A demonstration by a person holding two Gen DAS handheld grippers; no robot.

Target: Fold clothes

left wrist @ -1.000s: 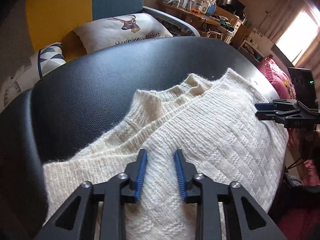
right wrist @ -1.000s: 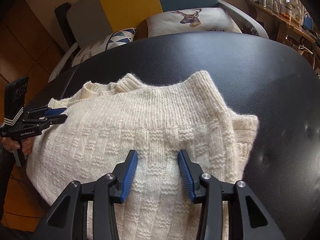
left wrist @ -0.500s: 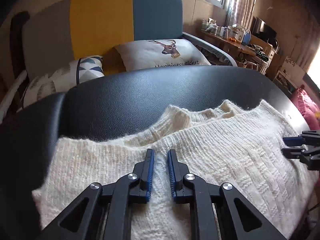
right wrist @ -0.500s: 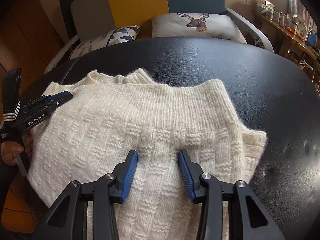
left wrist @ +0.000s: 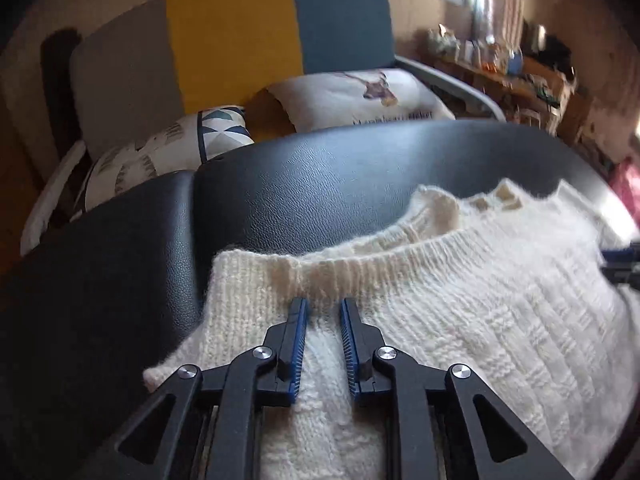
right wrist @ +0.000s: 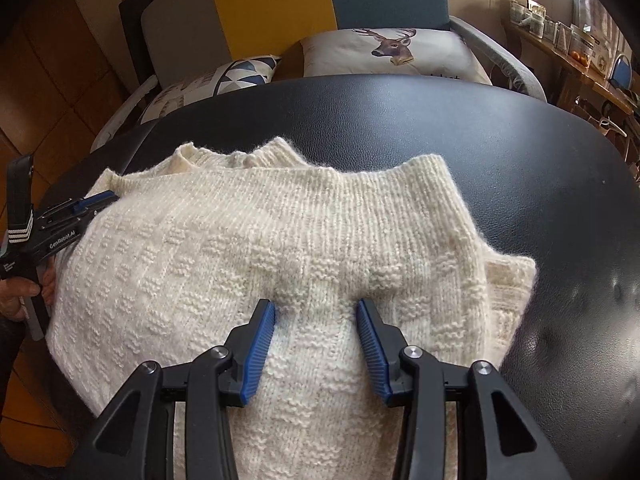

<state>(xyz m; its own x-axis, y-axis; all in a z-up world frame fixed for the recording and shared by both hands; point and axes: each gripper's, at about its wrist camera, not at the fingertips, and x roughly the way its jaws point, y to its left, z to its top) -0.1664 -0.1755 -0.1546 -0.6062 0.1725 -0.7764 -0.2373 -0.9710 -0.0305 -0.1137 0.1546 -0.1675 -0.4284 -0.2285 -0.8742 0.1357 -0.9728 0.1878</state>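
While left gripper [left wrist: 323,308] jaws open, right gripper [right wrist: 316,310] gapes — both over sweater [right wrist: 280,240].

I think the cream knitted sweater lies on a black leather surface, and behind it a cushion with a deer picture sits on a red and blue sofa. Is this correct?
Not quite: the sofa is grey, yellow and blue, not red and blue, as the right wrist view shows. The rest holds: the cream knitted sweater lies on the black leather surface, and the deer cushion sits behind it.
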